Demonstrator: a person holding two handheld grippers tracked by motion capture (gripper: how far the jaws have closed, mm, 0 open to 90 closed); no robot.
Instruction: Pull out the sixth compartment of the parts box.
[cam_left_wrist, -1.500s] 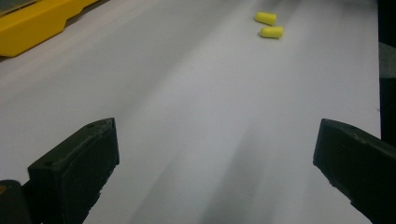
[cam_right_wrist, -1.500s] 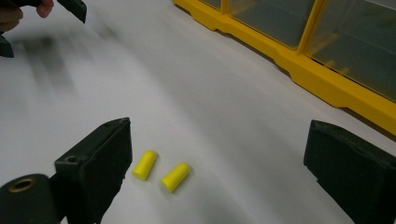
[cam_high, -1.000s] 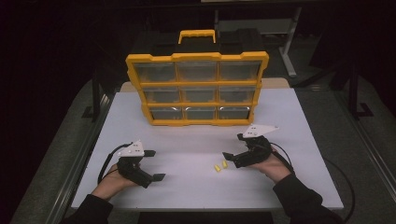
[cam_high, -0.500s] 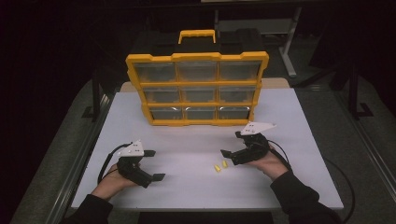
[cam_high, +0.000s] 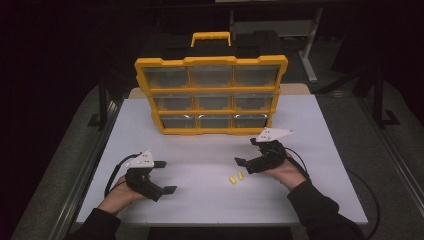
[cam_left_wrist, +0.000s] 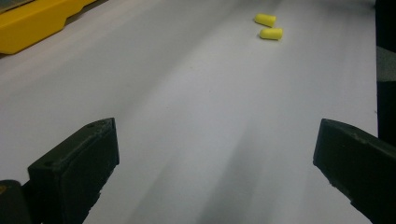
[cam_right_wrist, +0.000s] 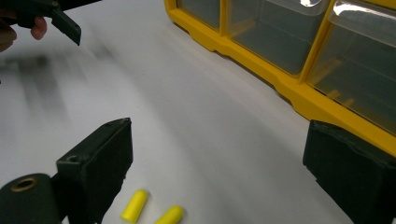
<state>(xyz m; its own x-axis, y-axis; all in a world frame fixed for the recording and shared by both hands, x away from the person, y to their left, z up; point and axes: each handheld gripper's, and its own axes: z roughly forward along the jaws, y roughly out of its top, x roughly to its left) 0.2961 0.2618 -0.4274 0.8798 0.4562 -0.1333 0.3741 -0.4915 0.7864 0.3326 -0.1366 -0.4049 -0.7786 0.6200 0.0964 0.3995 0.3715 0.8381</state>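
1. Since 1 s ago, right gripper (cam_high: 248, 154) has edged a bit up-table and away from the earplugs; left gripper (cam_high: 164, 176) hasn't shifted, plugs haven't either.
2. Left gripper sits near the front-left of the white table (cam_high: 200, 200), held in my operator's left hand (cam_high: 120, 195). Jaws wide apart, nothing btwn them. In the left gripper view I see bare tabletop between the jaws (cam_left_wrist: 217, 154).
3. From that same view, two yellow earplugs (cam_left_wrist: 268, 27) lie well ahead and to the right, side by side, close but I can't tell if touching.
4. Centre-back: yellow organizer (cam_high: 212, 95) stands upright w/ black top and yellow handle (cam_high: 211, 38), three rows of three clear drawers, all shut as far as I can tell.
5. Earplugs (cam_high: 235, 177) lie on the table in front of the organizer, right of centre, well apart from the left gripper, near the right one.
6. Right gripper is just right of and slightly beyond the plugs, held by the right hand (cam_high: 285, 172). Jaws wide open, holding nothing. In the right gripper view (cam_right_wrist: 219, 168) the plugs (cam_right_wrist: 152, 211) sit low near the left jaw, not gripped; organizer drawers (cam_right_wrist: 289, 37) fill the upper right.
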